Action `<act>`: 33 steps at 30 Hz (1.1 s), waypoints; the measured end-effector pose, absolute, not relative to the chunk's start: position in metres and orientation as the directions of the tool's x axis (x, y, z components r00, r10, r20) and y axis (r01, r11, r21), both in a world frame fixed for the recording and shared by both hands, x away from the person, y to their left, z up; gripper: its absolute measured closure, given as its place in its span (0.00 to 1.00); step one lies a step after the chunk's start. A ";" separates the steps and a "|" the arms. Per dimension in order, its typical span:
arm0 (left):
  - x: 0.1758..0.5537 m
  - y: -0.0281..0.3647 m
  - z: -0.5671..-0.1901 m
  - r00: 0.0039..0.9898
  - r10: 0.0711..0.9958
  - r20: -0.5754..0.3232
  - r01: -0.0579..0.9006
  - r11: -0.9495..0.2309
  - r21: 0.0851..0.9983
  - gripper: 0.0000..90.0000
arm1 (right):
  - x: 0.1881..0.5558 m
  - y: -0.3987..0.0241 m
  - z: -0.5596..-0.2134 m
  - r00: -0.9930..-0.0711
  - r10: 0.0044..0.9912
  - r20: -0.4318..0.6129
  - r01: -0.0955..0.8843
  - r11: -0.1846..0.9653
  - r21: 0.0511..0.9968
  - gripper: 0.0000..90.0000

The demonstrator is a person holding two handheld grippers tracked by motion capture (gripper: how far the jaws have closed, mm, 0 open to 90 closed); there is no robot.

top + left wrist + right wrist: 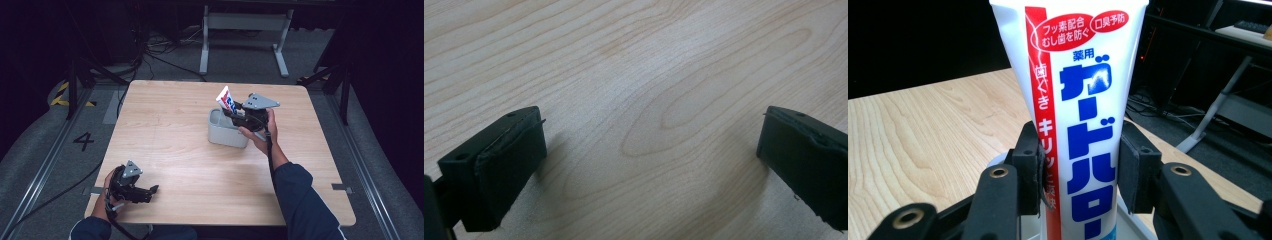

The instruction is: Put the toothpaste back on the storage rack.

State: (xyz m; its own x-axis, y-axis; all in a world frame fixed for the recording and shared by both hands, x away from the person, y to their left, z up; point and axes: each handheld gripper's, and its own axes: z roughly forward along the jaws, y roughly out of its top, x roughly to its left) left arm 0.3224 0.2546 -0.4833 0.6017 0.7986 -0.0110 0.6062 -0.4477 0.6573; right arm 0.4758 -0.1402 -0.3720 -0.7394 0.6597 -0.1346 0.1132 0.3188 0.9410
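Observation:
A white toothpaste tube (226,100) with red and blue print stands tilted in a grey box-shaped holder (227,129) at the table's middle right. My right gripper (236,111) is shut on the toothpaste tube (1075,115), its black pads (1030,165) pressing both sides, and the tube's lower end reaches down into the holder. My left gripper (150,192) rests near the table's front left edge, pointing right. In the left gripper view its jaws stand wide apart over bare wood, and the left gripper (651,150) holds nothing.
The light wooden table (165,130) has bare surface between the two grippers. Beyond the far edge stand a white table frame (245,30), cables on the grey floor and black stands at both sides.

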 end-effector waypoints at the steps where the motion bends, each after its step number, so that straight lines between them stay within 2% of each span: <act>1: 0.322 0.255 -0.483 0.602 0.799 -0.011 0.606 -0.448 0.657 0.00 | 0.476 -0.140 -0.372 -0.739 0.660 -0.135 0.113 0.319 0.941 0.67; 12: 0.323 0.255 -0.483 0.603 0.798 -0.005 0.602 -0.450 0.659 0.00 | 0.472 -0.149 -0.384 -0.766 0.622 -0.163 0.128 0.396 0.909 0.64; 33: 0.323 0.255 -0.483 0.604 0.797 -0.013 0.607 -0.450 0.655 0.00 | 0.461 -0.164 -0.390 -0.785 0.591 -0.184 0.147 0.468 0.871 0.61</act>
